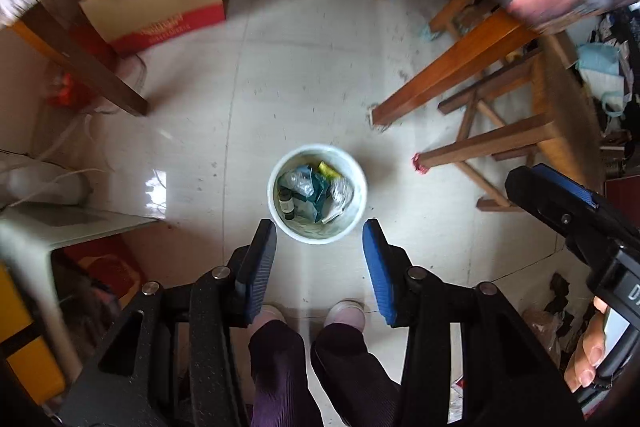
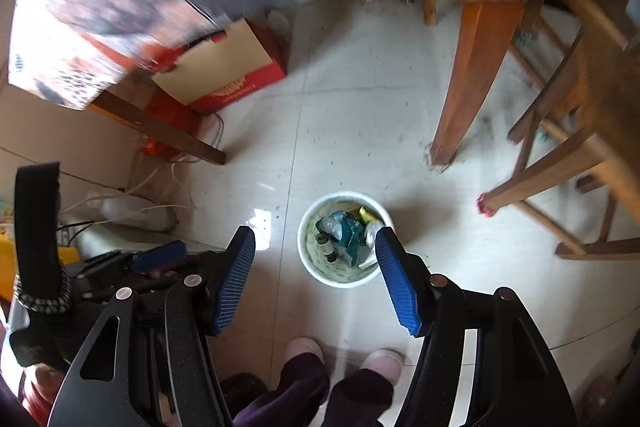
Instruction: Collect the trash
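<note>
nearest are the person's dark ribbed trouser legs and pale slippers [image 1: 346,311] on the floor; just above them the left gripper [image 1: 319,227] hangs with its jaws spread wide and nothing between them, its fingers black pebbled metal faced with blue ridged rubber pads [image 1: 380,267]; the right gripper [image 2: 316,233] is likewise wide apart and empty, its pads [image 2: 394,283] gridded blue; beyond the fingertips, on the floor just ahead of the feet, stands the trash bin [image 1: 280,215], a round white bucket with a smooth rim; it already holds crumpled clear plastic, a teal wrapper [image 1: 316,187], a small dark bottle [image 1: 285,202] and a scrap of yellow, so some collecting looks done; both tools carrying nothing suggests a drop is finished or a fresh pickup is due; dark scraps [image 1: 560,291] lie on the floor to the person's right and may be left to gather; the floor [image 1: 280,87] is glossy pale tile, speckled with dirt; farther out are orange-brown wooden table legs [image 1: 448,67] and stool frames, square cut, and a red and tan cardboard box [image 1: 156,11]; the rest is blurred
</note>
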A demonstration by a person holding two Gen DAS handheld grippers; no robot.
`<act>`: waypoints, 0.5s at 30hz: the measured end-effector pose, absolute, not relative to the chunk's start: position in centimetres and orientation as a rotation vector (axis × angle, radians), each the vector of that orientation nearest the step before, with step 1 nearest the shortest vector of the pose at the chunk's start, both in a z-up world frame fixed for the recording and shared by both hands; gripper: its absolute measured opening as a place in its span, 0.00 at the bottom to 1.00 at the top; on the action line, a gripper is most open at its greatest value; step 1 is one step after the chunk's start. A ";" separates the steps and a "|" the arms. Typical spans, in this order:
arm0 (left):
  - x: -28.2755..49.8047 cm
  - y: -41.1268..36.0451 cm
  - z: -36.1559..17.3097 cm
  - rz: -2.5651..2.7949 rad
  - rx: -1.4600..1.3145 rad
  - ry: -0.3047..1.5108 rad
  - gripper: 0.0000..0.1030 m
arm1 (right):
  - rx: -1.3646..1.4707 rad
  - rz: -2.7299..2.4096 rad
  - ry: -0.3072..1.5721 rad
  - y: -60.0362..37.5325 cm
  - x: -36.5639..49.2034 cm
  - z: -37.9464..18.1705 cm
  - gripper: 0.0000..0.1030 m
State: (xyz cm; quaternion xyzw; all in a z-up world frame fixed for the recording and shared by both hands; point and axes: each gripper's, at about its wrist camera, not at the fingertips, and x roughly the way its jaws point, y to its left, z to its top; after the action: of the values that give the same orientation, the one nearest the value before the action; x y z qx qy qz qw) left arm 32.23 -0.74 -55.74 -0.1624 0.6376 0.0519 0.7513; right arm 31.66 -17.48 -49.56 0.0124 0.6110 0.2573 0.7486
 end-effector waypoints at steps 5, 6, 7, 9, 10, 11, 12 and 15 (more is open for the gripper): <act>30.2 -1.5 -44.7 0.152 -0.343 1.317 0.42 | 0.002 0.581 1.257 -18.7 30.9 -39.7 0.57; 29.7 -1.6 -42.7 0.159 -0.343 1.299 0.42 | 0.002 0.588 1.239 -19.0 30.6 -37.7 0.57; 29.1 -1.8 -40.1 0.165 -0.345 1.274 0.42 | 0.004 0.600 1.215 -19.3 30.4 -35.3 0.57; 27.8 -2.2 -35.1 0.168 -0.348 1.216 0.42 | -0.001 0.617 1.154 -20.0 29.8 -30.9 0.57; 27.3 -2.6 -33.1 0.168 -0.345 1.189 0.42 | -0.011 0.625 1.112 -20.4 29.2 -28.3 0.57; 26.7 -2.9 -30.9 0.166 -0.339 1.152 0.43 | -0.020 0.629 1.069 -20.8 28.6 -25.8 0.57; 26.0 -3.3 -28.5 0.165 -0.326 1.111 0.43 | -0.027 0.630 1.030 -21.2 27.9 -23.6 0.57; 23.2 -4.1 -21.5 0.152 -0.281 0.989 0.43 | -0.010 0.641 0.912 -22.6 25.4 -17.5 0.57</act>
State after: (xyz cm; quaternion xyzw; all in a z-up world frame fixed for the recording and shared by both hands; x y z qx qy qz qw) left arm 23.21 -4.10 -21.53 -0.1342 0.4726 0.0726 0.8680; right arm 25.36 -22.56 -17.46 -0.0048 0.4327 0.3040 0.8487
